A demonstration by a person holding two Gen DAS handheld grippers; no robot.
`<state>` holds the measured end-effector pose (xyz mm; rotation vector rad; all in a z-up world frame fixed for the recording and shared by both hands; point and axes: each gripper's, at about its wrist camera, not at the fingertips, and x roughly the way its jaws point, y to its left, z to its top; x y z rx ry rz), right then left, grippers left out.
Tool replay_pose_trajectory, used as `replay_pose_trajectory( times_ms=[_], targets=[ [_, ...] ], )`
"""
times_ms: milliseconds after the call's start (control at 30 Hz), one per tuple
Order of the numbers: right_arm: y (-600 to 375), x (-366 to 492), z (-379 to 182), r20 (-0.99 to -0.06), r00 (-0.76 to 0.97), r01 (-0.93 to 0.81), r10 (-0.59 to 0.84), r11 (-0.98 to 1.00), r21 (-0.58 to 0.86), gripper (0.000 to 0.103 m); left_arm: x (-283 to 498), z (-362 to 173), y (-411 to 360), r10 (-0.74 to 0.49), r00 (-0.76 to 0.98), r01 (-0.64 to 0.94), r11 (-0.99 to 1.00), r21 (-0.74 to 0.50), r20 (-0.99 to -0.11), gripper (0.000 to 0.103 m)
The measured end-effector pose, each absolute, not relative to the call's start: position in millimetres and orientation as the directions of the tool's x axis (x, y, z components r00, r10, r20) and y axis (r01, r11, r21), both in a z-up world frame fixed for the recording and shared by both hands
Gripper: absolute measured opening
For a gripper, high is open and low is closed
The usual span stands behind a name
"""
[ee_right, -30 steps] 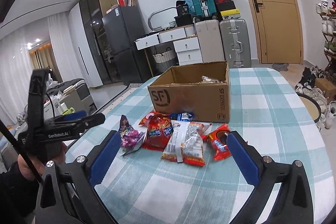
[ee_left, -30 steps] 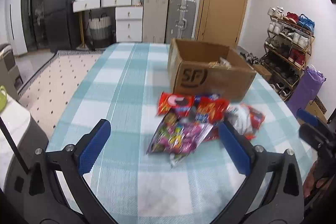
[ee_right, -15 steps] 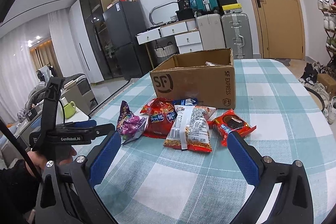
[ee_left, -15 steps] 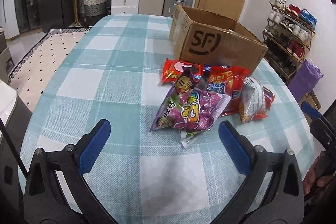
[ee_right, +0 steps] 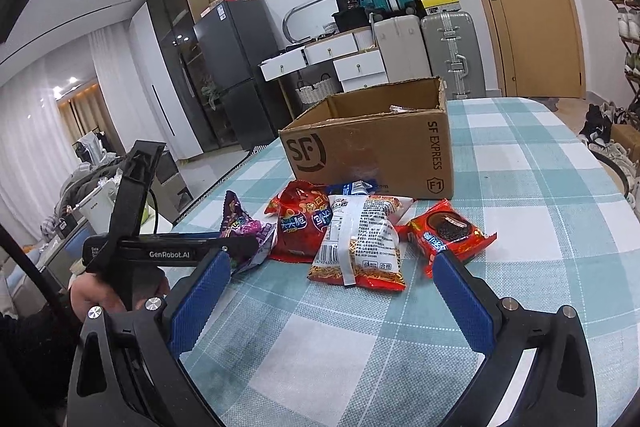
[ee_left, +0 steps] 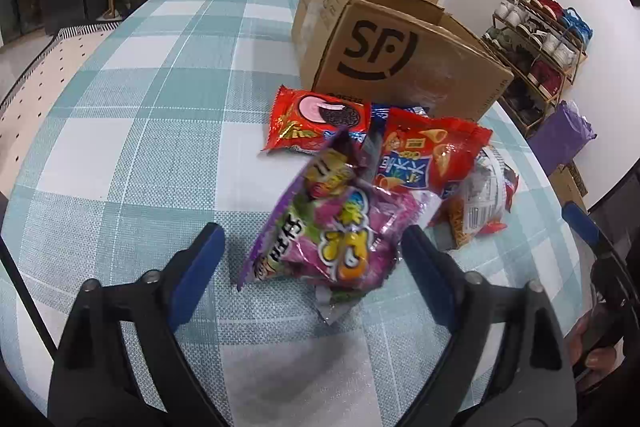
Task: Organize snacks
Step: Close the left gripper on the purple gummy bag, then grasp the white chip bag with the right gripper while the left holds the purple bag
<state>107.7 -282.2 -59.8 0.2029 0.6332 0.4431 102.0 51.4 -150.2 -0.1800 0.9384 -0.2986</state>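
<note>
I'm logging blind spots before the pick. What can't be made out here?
- Box contents: right view, the near wall hides all but a scrap at the rim.
- Blue packet: left view, red bags cover most.
- Left gripper contact with purple bag: unclear, though its jaws have just been closing.

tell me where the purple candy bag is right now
In the left wrist view the purple candy bag lies on the checked tablecloth between the open left gripper fingers, in front of the red snack bag.
</note>
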Motion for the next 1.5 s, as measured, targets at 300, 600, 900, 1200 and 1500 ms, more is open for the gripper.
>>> replay_pose_trajectory(
  times_ms=[300,600,900,1200,1500],
  targets=[
    [-279,109,-63,-0.528,0.711,-0.343,0.464,0.885,0.316,0.103,105,-154,51,-0.395,0.522,0.233,0.919,-0.319,-0.756,0.052],
    [-277,103,-60,-0.539,0.713,-0.340,0.448,0.894,0.293,0.103,84,-147,63,-0.389,0.542,0.222,0.921,-0.319,-0.745,0.048],
    [-279,101,-63,-0.583,0.691,-0.312,0.428,0.904,0.293,0.102,66,-139,71,-0.355,0.583,0.204,0.934,-0.292,-0.731,0.049],
    [-278,117,-72,-0.637,0.630,-0.293,0.444,0.895,0.335,0.102,64,-149,73,-0.362,0.600,0.203,0.931,-0.302,-0.713,0.049],
    [-264,168,-78,-0.691,0.586,-0.272,0.423,0.906,0.324,0.102,66,-154,73,-0.388,0.595,0.217,0.921,-0.324,-0.704,0.049]
  ],
)
